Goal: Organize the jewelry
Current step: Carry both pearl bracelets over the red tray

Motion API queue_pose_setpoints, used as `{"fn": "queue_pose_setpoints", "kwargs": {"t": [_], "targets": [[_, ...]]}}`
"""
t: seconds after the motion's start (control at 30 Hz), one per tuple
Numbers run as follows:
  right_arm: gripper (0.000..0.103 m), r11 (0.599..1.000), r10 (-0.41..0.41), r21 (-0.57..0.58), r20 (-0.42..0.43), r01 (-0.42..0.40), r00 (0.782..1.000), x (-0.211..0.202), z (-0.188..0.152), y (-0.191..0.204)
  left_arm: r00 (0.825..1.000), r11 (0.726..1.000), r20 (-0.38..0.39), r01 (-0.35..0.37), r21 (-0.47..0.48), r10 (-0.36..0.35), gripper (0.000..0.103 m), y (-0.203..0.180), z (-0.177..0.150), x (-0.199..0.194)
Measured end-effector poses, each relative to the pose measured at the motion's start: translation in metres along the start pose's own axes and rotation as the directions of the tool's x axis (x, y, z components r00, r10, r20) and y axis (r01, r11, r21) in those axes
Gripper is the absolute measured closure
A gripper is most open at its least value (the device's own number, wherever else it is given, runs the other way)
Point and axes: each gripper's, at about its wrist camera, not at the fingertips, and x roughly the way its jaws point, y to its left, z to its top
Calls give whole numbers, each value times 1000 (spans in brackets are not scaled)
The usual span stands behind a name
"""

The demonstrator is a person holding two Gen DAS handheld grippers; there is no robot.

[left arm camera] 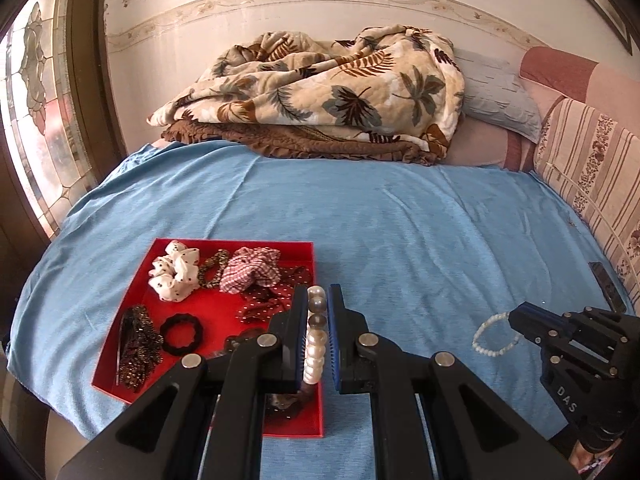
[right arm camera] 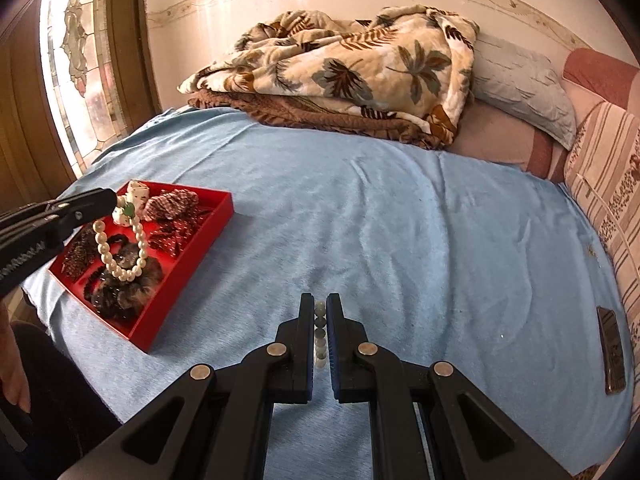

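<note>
Gripping pearl bracelet, left tongs hang over red tray right edge, loop dangling above tray contents. Right tongs clamp small bead bracelet over bed, tray well left; left tongs nearer.

right tool clamps small bead bracelet, possibly jade | above blue sheet

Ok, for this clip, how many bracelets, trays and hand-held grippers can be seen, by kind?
Bracelets: 2, a pearl bracelet in the left hand-held gripper and a small bead bracelet in the right hand-held gripper
Trays: 1, the red tray
Hand-held grippers: 2
Total: 5
</note>
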Motion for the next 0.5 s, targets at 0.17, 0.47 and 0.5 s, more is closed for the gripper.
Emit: {"fn": "queue_pose_setpoints", "kwargs": {"t": [0.17,0.47,0.5], "targets": [[96,1000,19,-5,11,-19,1000,-1,7,7,1000,1000,-1,-15,-19,15,94,10,1,1],[96,998,57,-16,14,-57,998,1,15,17,999,998,-14,-46,-49,45,94,30,2,6],[96,998,61,-17,14,-60,998,1,16,19,999,997,-15,-48,-53,47,94,32,1,6]]}}
